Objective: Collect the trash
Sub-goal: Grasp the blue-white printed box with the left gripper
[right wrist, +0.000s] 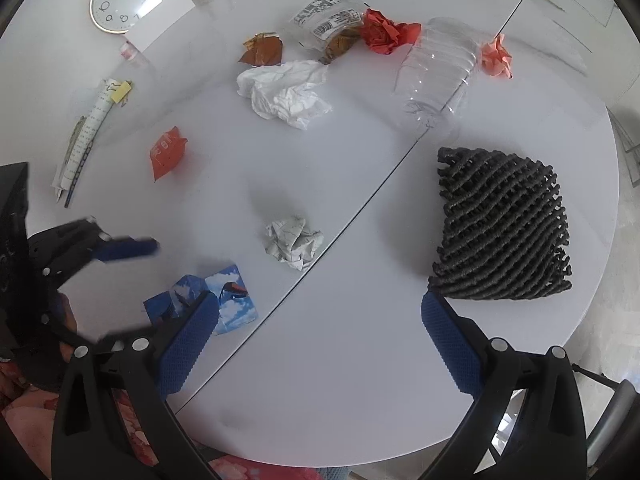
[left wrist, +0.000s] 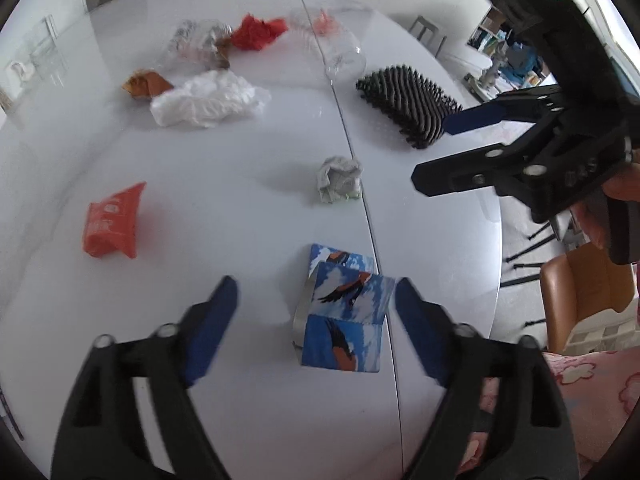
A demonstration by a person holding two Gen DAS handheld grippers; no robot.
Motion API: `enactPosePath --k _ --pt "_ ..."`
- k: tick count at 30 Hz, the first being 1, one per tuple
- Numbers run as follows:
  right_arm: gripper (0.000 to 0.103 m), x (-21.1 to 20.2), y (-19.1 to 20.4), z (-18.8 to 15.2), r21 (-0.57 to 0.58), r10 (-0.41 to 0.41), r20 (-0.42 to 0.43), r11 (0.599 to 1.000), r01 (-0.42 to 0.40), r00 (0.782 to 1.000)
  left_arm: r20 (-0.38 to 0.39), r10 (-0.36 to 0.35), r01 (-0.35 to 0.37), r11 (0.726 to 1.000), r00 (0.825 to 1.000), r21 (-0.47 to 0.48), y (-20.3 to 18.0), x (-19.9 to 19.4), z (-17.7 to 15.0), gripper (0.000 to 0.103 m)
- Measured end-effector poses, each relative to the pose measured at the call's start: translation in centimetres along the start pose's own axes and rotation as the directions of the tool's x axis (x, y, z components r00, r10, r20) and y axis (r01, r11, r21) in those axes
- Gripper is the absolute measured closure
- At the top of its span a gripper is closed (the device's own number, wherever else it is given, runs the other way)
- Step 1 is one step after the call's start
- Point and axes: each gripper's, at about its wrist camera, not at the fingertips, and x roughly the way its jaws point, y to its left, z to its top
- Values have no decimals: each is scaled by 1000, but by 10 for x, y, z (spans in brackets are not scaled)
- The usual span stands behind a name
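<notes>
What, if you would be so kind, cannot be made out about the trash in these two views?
- Blue bird-print packet: right wrist view, its near side is hidden behind the right gripper.
- Label text on the clear wrapper: too small to read.
- Left gripper: right wrist view, motion-blurred, cut off by the left edge.

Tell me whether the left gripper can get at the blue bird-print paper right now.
Probably yes. The left gripper is open, its fingers either side of the blue bird-print paper, and nothing lies between them. The crumpled grey paper sits further off, apart from it.
</notes>
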Motion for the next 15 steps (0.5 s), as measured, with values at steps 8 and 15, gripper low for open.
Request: enactPosePath --k 8,15 --pt "3 0 -17 -7 42 1 -9 999 -1 1000 -120 69 -60 995 990 76 -18 43 -2 20" --pt "3 11 -1 -4 -41 -9 37 999 11 999 -91 57 -55 998 994 18 -4 31 -6 56"
